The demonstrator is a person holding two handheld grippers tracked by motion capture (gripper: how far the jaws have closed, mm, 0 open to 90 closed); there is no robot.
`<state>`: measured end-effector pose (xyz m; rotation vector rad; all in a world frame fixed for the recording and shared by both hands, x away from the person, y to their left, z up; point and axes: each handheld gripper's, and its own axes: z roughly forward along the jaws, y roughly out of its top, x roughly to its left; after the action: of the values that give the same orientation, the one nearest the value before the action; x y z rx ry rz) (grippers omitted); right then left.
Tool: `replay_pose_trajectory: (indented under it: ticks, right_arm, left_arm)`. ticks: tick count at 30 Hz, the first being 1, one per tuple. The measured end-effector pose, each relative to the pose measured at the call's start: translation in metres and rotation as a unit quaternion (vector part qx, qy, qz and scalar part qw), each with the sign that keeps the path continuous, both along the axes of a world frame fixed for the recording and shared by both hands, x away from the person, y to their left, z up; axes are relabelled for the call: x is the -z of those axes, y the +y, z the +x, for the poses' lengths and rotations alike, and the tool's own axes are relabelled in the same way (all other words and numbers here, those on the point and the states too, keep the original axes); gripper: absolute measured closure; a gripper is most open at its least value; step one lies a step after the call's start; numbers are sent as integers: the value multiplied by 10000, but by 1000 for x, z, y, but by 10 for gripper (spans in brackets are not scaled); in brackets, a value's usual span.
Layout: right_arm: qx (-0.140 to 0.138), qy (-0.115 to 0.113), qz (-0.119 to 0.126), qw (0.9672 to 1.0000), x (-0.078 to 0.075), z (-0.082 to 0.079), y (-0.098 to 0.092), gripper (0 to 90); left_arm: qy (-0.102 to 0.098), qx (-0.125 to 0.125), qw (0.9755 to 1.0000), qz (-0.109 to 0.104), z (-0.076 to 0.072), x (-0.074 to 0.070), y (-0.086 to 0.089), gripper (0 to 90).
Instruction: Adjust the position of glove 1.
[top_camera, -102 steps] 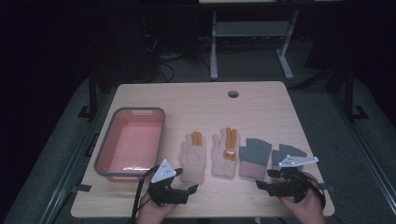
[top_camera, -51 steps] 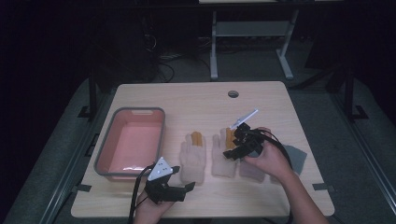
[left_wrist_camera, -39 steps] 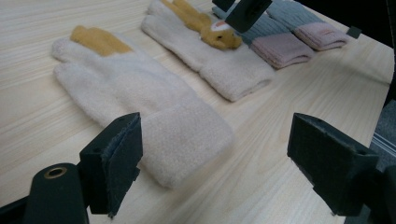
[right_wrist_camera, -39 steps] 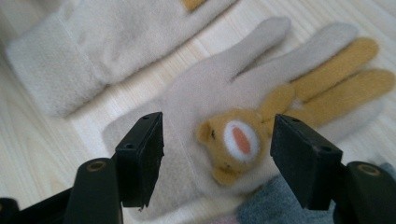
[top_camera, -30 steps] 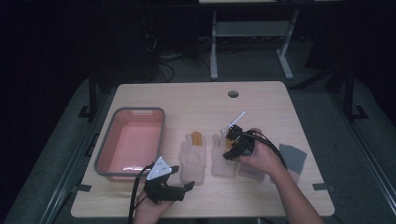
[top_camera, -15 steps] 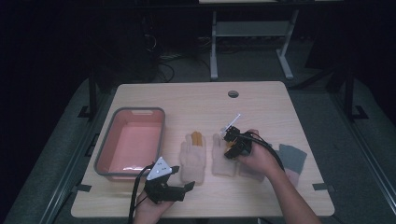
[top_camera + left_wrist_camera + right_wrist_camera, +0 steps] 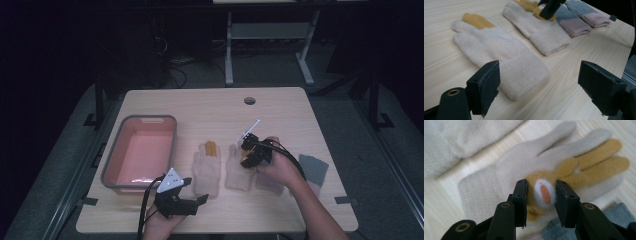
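Jaws of the right gripper (image 7: 541,195) have just been closing and now pinch a bunched fold of the cream glove with orange fingers (image 7: 506,167), at centre frame in the right gripper view. In the high view that glove (image 7: 239,170) lies right of centre, beside its twin (image 7: 207,170). Left gripper (image 7: 186,202), lower left, has its jaws spread wide, holding nothing

Pink rectangular plastic tub with grey rim (image 7: 111,161) sits on left of the light wood surface (image 7: 210,107), well apart from the grey-and-pink knit gloves (image 7: 314,169) at right edge (partly covered). Round cable hole (image 7: 249,100) near far edge. White-framed stand (image 7: 265,37) behind.
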<state>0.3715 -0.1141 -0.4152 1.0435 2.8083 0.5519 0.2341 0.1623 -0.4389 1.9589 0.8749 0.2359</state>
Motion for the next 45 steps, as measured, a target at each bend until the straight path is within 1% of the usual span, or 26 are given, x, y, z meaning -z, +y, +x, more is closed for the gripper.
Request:
replay_pose_trajectory:
  ticks: [1,6,9,11,12,16,19,22,23,24,27,32,33,34,39,45]
  right_arm:
    - [-28,-42,-29,10000,-2,-1,0,640]
    - [-113,-115,-1,9999,-14,-5,3,645]
    - [-185,-198,3,9996,-21,-8,5,646]
    - [-243,-257,-6,9994,-26,-9,7,646]
    - [-260,-262,10,9993,-28,-9,9,646]
    - [-348,-339,46,9988,-38,-12,13,646]
    - [-431,-368,97,9983,-45,-14,18,646]
    - [-509,-463,141,9975,-51,-17,24,646]
    - [-551,-460,160,9973,-52,-18,26,646]
    - [-593,-479,165,9970,-53,-18,29,646]
    - [-698,-496,184,9962,-57,-20,38,646]
    - [-873,-508,288,9945,-61,-20,54,646]
    - [-873,-508,288,9945,-61,-20,54,646]
    - [-937,-517,327,9937,-61,-19,61,646]
    - [-1084,-455,354,9924,-57,-18,77,646]
    - [-1209,-399,406,9910,-51,-17,93,645]
  left_arm:
    - [-5,7,10000,16,0,0,0,180]
    - [-18,-35,10000,-14,-1,-1,1,180]
    - [-21,-61,10000,-67,-1,0,0,180]
    - [-27,-58,10000,-57,-1,-1,0,180]
    - [-30,-39,10000,-26,-1,-1,0,180]
    - [-58,-49,10000,-40,-1,-1,1,180]
    - [-32,-57,10000,-15,-1,-2,2,180]
    - [-52,-103,9999,-76,-2,-2,1,180]
    - [-49,-94,9999,-52,-2,-3,1,180]
    - [-52,-81,10000,-21,-1,-3,2,180]
    - [-56,-115,9999,-51,-1,-3,2,180]
    - [-64,-132,9999,-67,-1,-4,3,180]
    - [-64,-132,9999,-67,-1,-4,3,180]
    - [-69,-134,9998,-85,-1,-4,3,180]
    - [-105,-134,9998,-76,-2,-4,3,180]
    - [-66,-172,9998,-97,-2,-4,3,180]
